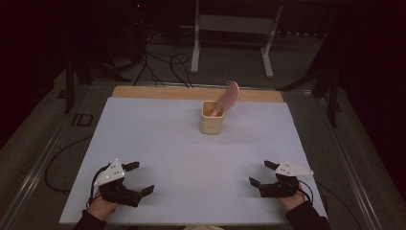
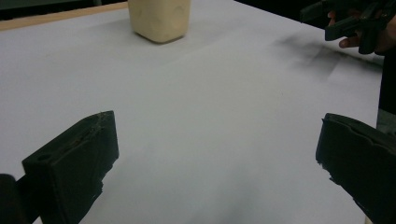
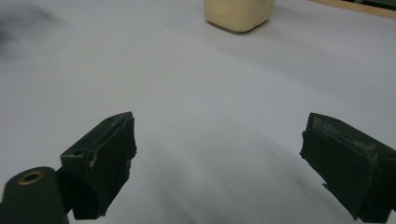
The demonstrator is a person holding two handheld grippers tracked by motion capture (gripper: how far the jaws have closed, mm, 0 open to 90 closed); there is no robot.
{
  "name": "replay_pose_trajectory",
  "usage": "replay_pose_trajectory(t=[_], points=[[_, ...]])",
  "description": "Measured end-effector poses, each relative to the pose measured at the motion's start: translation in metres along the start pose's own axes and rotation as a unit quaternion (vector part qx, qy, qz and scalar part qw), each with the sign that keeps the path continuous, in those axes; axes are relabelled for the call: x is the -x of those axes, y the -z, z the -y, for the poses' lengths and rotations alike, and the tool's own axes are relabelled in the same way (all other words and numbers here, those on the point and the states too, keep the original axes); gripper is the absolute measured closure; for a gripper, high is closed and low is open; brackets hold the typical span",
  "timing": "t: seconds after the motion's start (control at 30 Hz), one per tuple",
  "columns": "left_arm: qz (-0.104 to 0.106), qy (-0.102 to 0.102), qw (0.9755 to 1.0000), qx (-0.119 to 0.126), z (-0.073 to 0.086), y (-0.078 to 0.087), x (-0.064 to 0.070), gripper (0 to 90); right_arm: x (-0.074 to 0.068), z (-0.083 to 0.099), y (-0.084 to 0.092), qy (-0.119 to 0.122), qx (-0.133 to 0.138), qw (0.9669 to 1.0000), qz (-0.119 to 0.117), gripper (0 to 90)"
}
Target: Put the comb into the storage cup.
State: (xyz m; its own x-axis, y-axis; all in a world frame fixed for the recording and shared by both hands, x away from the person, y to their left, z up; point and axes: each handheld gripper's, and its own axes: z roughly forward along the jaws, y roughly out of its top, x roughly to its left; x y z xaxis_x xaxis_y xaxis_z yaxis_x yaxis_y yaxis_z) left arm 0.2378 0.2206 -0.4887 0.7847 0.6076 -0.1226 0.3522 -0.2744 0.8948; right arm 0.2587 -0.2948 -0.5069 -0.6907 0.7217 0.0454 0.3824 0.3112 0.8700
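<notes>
Nearest the person, both hands rest at the front edge of the white desk (image 1: 158, 143). The left claw (image 1: 142, 177) sits at the near-left corner with its jaws spread wide and nothing between them; its own view shows bare white surface between the two black jaws. The right claw (image 1: 262, 173) mirrors it at the near-right corner, also wide and empty (its view shows the same blank sheet between the jaws). The two are well apart from each other, and both point inward toward the middle of the desk.

Between them and the far side lies a broad stretch of bare surface.

Farther back, a little right of centre and near the wooden strip along the far edge, stands a cream cup (image 1: 212, 117), upright. A pink hairbrush (image 1: 228, 97) stands in it handle down, its bristled head leaning out over the rim to the right and away.

Judged from how things lie, the brush is in the cup and neither claw is near it, so this reads as either the start of taking the brush out or the finish of putting it in; the pictures cannot settle which. If a pickup is meant, the whole reach, grip and lift are left to do.
</notes>
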Motion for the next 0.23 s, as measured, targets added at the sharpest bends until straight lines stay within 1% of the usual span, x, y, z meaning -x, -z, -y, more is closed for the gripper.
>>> replay_pose_trajectory(t=[0.23], points=[[0.000,-0.001,1.0000,0.001,-0.0004,0.0000,0.0000,0.2,0.0007,-0.0001,0.0017,-0.002,0.003,1.0000,0.002,10.0]])
